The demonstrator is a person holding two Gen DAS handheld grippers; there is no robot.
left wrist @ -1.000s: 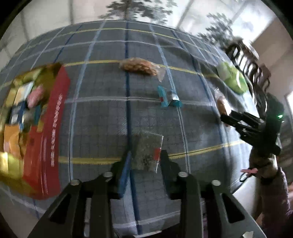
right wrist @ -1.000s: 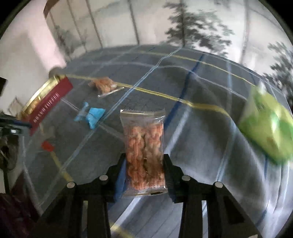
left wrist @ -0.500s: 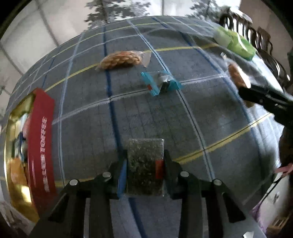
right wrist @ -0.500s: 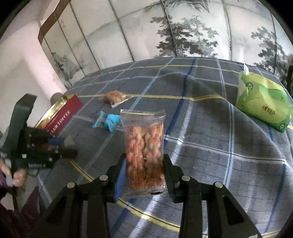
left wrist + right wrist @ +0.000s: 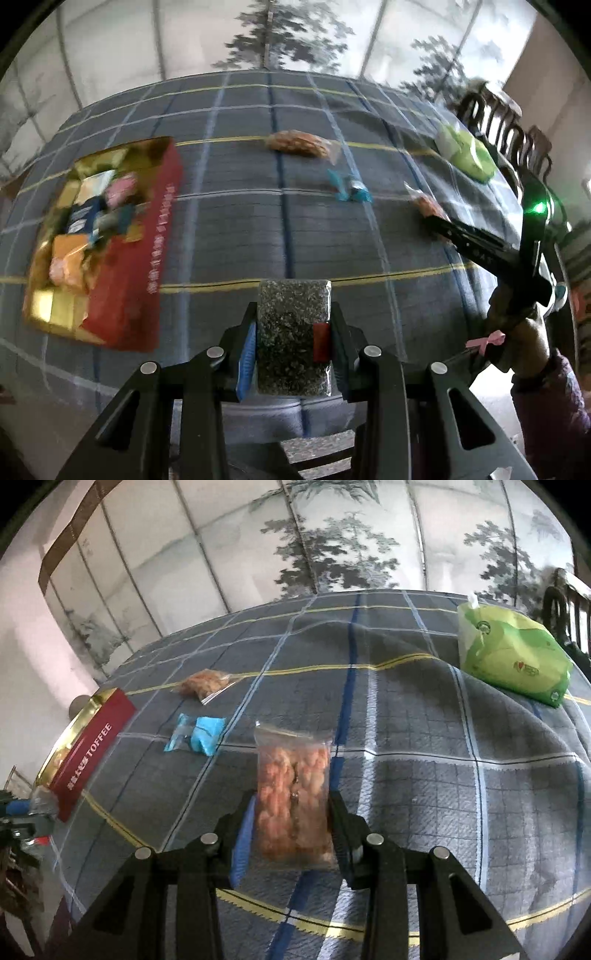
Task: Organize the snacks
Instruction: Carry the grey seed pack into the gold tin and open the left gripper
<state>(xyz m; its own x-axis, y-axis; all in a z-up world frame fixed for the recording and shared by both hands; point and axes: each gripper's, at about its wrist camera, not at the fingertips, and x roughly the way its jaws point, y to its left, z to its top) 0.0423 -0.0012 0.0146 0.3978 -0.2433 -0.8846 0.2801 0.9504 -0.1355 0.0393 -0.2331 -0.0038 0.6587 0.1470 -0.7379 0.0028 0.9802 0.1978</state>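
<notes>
Transport step, both claws loaded. Left claw (image 5: 293, 341) is clamped on a dark seed packet (image 5: 293, 332), low centre of the left view, lifted off the plaid bench (image 5: 221, 229). Right claw (image 5: 291, 819) is clamped on an orange snack bag (image 5: 293, 790), low centre of the right view. Toffee tin (image 5: 107, 236) sits open at left of the left view, already part filled. Loose on the bench: peanut bag (image 5: 297, 144), blue packet (image 5: 349, 186); green pack (image 5: 511, 657) upper right. Next, I'd judge: swing left claw over the tin, drop clear of the rim, then right follows.
</notes>
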